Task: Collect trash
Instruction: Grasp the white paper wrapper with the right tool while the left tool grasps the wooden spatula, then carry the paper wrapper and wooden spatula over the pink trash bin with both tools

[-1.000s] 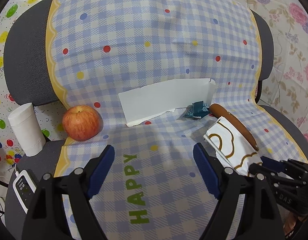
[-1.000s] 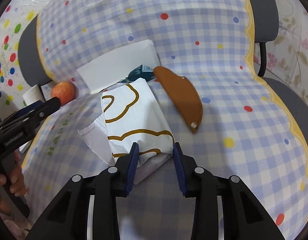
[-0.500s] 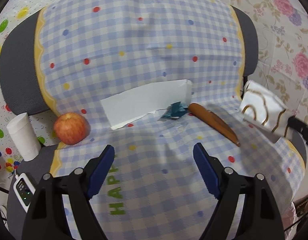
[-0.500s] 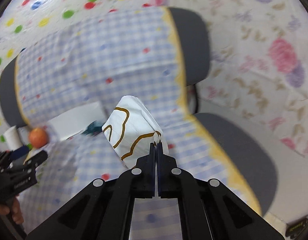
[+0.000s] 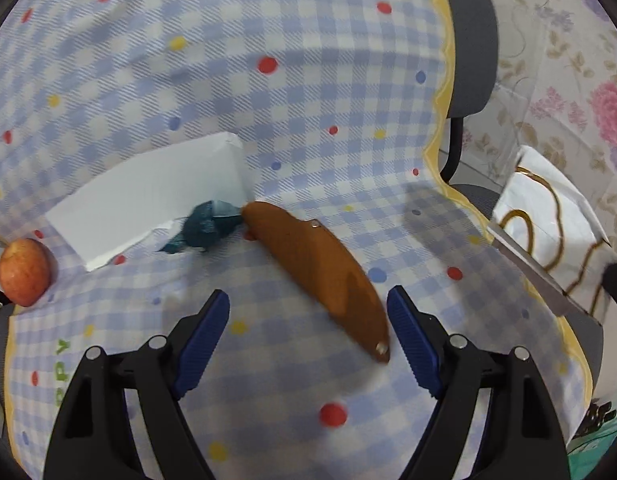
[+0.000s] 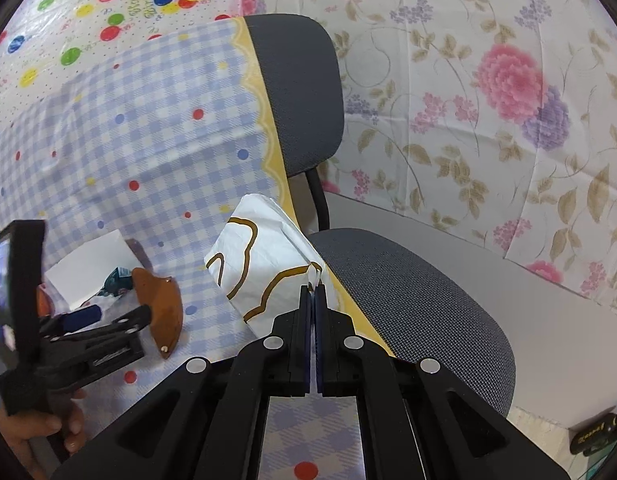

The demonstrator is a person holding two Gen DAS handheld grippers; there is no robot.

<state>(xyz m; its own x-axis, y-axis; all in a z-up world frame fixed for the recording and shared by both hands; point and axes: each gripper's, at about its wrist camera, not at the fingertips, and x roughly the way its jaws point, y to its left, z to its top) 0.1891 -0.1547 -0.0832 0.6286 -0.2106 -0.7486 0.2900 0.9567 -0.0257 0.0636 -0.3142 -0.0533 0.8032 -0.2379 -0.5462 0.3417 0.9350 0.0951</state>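
Note:
My right gripper (image 6: 313, 289) is shut on a white bag with brown lines (image 6: 260, 260) and holds it in the air over the right edge of the chair seat; the bag also shows in the left wrist view (image 5: 548, 220). My left gripper (image 5: 308, 312) is open and empty, low over the checked cloth. A brown leather pouch (image 5: 320, 272) lies between its fingers and just ahead. A crumpled teal wrapper (image 5: 206, 226) lies at the pouch's far end, against a white paper box (image 5: 148, 196).
A red apple (image 5: 23, 271) sits at the left edge of the checked cloth (image 5: 268, 80). The cloth covers grey chairs (image 6: 408, 300). Floral sheeting (image 6: 488, 100) hangs behind on the right. The left gripper also shows in the right wrist view (image 6: 88, 328).
My right gripper has lifted the bag off the cloth and carried it right, past the seat edge. My left gripper has moved right and closer, from the cloth's middle onto the brown pouch.

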